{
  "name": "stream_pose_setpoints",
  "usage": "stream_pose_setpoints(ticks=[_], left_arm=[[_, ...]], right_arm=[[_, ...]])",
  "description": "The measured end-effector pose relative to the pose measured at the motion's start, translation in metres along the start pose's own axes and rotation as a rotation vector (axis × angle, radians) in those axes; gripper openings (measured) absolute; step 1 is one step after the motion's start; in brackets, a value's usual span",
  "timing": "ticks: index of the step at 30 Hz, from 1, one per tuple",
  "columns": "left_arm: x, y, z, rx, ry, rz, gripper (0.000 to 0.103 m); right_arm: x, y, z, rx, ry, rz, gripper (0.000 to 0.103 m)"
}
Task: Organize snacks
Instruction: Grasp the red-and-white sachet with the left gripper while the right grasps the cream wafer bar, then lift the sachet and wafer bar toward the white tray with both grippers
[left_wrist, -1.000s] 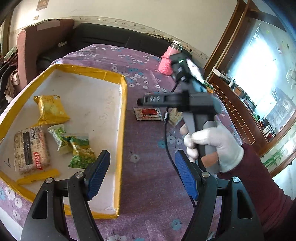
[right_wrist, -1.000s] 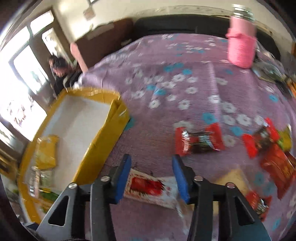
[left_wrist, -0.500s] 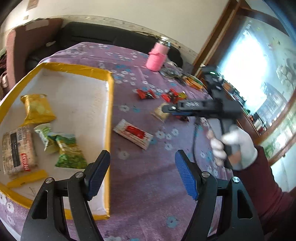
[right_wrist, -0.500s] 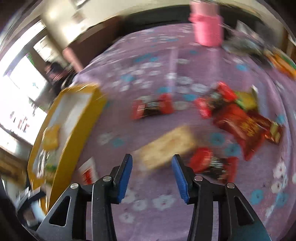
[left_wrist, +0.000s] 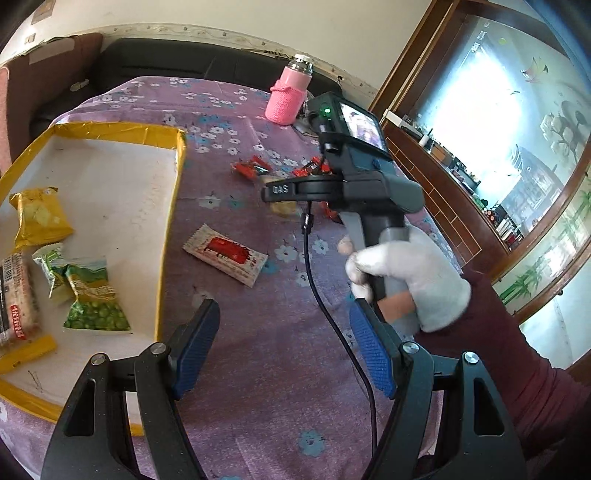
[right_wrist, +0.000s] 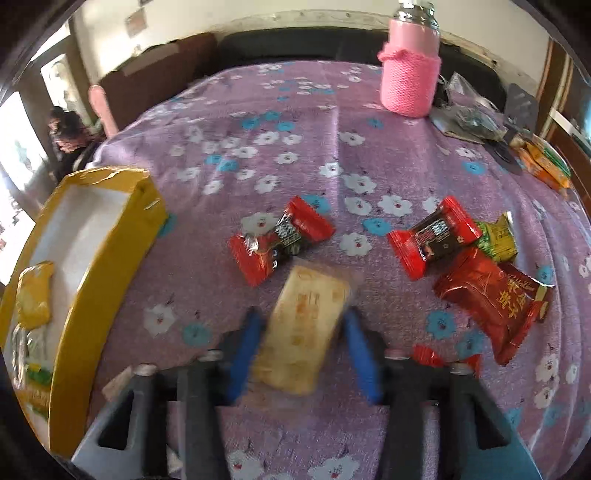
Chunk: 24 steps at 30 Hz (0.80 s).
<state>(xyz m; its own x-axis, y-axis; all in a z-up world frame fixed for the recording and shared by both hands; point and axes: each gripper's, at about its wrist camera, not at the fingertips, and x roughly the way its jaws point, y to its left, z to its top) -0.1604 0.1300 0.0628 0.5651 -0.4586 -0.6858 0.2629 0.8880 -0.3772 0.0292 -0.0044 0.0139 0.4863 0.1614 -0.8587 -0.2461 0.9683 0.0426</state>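
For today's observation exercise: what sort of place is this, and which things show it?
Probably a home living room: a sofa behind a table in a floral cloth, snacks and a flask on it.

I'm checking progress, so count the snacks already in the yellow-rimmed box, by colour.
Yellow: 2, a crinkled packet and a thin stick
Green: 2, pea packets
Brown: 1, a cracker pack
Total: 5 visible in the box
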Motion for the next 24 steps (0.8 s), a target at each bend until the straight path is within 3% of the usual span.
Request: stream_pose_setpoints(ticks=[7, 12, 17, 19, 20, 21, 24], left_arm=[[0.030, -0.008, 0.012, -0.032, 0.050, 0.006, 0.072], [0.063, -0.004, 0.022, -0.075, 0.097, 0.117, 0.070], [0.094, -0.003, 0.035, -0.050, 0.108, 0.209, 0.070], [0.101, -0.001, 0.040, -0.030, 0.095, 0.223, 0.059], [0.105, 0.001, 0.044, -0.018, 0.095, 0.231, 0.038], [0.107, 0.004, 0.047, -0.017, 0.091, 0.242, 0.031], [0.108, 0.014, 0.053, -0.065, 0.099, 0.220, 0.031]], right_arm=[[-0.023, -0.023, -0.030, -0.019, -0.029, 0.039, 0.035], [-0.033, -0.048, -0.046, 0.034, -0.062, 0.121, 0.035], [-0.035, -0.057, -0.048, 0.065, -0.070, 0.164, 0.035], [-0.036, -0.059, -0.049, 0.064, -0.070, 0.172, 0.035], [-0.036, -0.058, -0.050, 0.066, -0.071, 0.174, 0.035], [-0.036, -0.059, -0.050, 0.069, -0.070, 0.180, 0.035], [-0.036, -0.062, -0.051, 0.080, -0.069, 0.193, 0.035]])
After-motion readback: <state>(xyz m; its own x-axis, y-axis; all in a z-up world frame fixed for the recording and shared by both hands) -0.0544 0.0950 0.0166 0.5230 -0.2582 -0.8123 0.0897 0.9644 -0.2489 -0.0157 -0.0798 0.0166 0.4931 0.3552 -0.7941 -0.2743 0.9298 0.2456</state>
